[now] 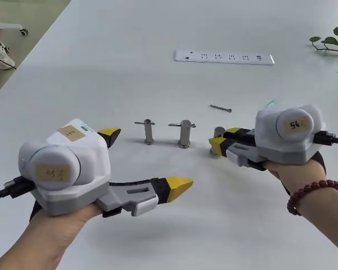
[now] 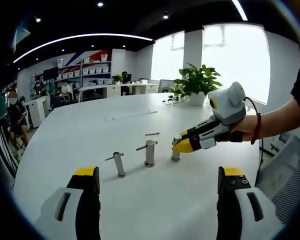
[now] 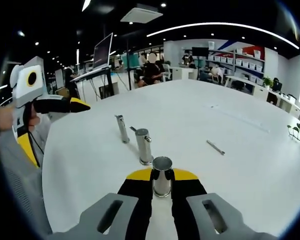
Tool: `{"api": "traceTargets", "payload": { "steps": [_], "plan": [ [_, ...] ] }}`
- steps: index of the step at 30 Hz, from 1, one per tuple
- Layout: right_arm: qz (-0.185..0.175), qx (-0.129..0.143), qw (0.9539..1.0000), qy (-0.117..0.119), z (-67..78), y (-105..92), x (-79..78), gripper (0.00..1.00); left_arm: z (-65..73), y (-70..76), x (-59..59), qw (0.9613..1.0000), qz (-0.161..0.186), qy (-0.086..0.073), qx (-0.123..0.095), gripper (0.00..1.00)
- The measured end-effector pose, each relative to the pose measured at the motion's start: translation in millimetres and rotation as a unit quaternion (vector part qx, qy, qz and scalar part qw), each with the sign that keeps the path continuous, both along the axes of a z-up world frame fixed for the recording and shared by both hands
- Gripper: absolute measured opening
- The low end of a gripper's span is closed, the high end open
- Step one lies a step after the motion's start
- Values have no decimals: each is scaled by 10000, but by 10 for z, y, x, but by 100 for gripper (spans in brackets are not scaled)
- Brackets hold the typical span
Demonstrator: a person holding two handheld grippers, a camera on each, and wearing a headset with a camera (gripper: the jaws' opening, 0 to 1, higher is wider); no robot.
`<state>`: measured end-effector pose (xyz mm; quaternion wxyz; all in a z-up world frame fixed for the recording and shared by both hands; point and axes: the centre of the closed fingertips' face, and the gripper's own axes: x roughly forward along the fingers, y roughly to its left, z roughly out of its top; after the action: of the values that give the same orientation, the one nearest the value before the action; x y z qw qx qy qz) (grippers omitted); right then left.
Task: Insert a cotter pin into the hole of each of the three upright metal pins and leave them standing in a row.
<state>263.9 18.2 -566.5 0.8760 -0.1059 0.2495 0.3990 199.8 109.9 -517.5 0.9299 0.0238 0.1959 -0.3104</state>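
Two metal pins [image 1: 184,134] beside the fingers already carried cotter pins [image 1: 177,125]. The third pin [image 3: 161,182] stood clamped in the right gripper [image 1: 221,140], likely to steady it. The last cotter pin [image 1: 220,107] lay loose past those fingertips; the left gripper [image 1: 145,158] was wide open and empty.

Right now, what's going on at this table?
A person holds a gripper in each hand. The right gripper is clamped on the third metal pin, which has no cotter pin yet. The left metal pin and middle metal pin already have theirs in. The left gripper hovers open, and a loose cotter pin lies on the table behind.
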Motion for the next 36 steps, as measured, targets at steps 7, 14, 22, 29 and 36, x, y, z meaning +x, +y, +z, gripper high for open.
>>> {"api": "traceTargets", "payload": {
  "steps": [7,14,22,29,36],
  "plan": [
    [57,36,10000,-18,-19,63,-85,8,7,-12,-12,10000,-43,3,1,98],
    [235,13,9997,-95,-62,123,-171,8,-3,-7,-22,10000,-49,32,12,98],
    [303,45,9994,-133,-87,143,-179,8,-8,-27,-32,9999,-92,31,75,97],
    [283,147,9994,-161,-83,141,-193,9,-32,-17,-54,9998,-82,75,137,95],
    [318,148,9994,-55,-141,124,-221,9,-46,-14,-70,9998,-73,111,164,96]
  ]
}}
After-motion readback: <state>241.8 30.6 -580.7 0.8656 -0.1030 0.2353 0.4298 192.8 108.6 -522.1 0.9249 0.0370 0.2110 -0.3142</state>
